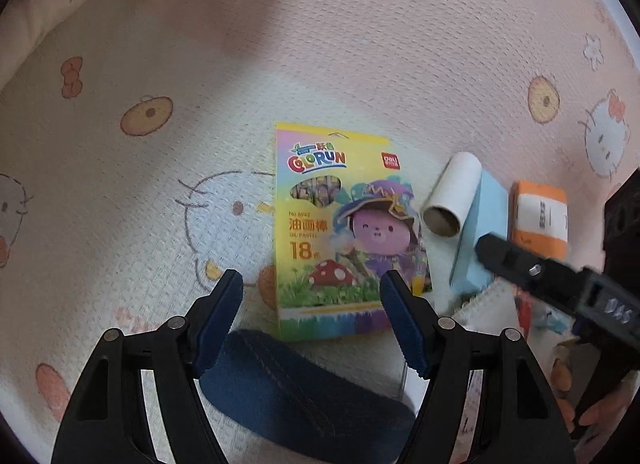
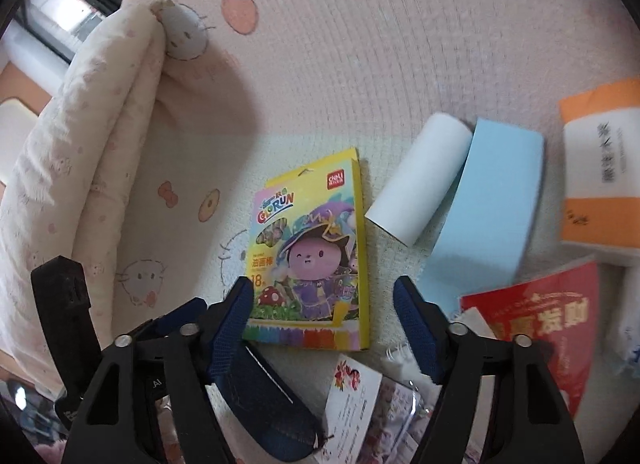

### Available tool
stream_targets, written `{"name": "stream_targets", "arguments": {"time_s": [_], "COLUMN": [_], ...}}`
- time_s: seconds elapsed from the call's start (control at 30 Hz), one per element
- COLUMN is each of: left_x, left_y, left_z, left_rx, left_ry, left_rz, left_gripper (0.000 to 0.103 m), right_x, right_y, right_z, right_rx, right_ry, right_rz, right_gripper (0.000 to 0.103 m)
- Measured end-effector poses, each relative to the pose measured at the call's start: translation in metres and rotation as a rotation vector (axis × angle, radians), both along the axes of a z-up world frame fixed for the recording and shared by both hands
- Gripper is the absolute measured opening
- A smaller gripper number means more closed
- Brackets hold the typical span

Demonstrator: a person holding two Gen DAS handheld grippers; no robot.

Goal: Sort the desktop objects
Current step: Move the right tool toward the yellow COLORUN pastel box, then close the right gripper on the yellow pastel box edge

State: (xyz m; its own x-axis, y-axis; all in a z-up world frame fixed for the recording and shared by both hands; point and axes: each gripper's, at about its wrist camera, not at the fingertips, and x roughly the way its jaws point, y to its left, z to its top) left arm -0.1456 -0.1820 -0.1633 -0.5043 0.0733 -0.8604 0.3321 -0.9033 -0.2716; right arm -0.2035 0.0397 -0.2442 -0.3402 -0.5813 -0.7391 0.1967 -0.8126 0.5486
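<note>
Nearest of all, under the left gripper (image 1: 311, 284), lies a dark blue fabric case (image 1: 296, 388), flat on the cartoon-printed pink blanket (image 1: 360, 43); the jaws stand apart with nothing between the pads, and the case sits below and behind the fingertips. Just ahead of those fingertips lies the oil pastel box (image 1: 340, 232), yellow-edged, face up, its near end reaching between the two blue pads without touching either as far as can be seen. To the right of the box, a little farther on, a white paper roll (image 1: 452, 195) lies on its side with its open cardboard end facing the camera, touching a light blue block (image 1: 480, 232) beside it. Beyond the block to the right lies an orange and white packet (image 1: 540, 215).

From the right wrist view, the right gripper (image 2: 324, 292) also has its jaws apart and empty, hovering over the near end of the same box; the left pad overlaps the box's lower left corner in the picture, though contact cannot be judged. Near its right finger lie a red printed packet (image 2: 540, 320) and some cards and wrappers (image 2: 360, 396), partly blurred. Far off to the left, the blanket is rolled into a thick fold (image 2: 80, 143).
</note>
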Motion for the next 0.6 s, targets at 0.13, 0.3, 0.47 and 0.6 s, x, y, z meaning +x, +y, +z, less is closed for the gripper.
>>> {"name": "stream_targets", "arguments": {"time_s": [0.13,0.3,0.47,0.6], "left_x": [-0.006,-0.012,-0.012,-0.012], "left_y": [-0.005,-0.008,-0.013,-0.019], "left_z": [-0.007,-0.021,-0.039,-0.046], "left_rx": [0.025,0.08,0.153,0.19], "left_ry": [0.004,-0.01,-0.037,-0.034], "left_rz": [0.024,0.058,0.109,0.159], "left_gripper": [0.075,0.074,0.073,0.056], "right_x": [-0.006,-0.011,-0.009,-0.013], "right_y": [0.001,-0.003,-0.021,-0.031], "right_z": [-0.017,-0.027,-0.025,-0.026], "right_rx": [-0.054,-0.058,0.039,0.11], "right_ry": [-0.034,-0.043,0.025,0.048], "right_rz": [-0.025,-0.041,0.003,0.011], "right_gripper": [0.059,0.059,0.059,0.056]}}
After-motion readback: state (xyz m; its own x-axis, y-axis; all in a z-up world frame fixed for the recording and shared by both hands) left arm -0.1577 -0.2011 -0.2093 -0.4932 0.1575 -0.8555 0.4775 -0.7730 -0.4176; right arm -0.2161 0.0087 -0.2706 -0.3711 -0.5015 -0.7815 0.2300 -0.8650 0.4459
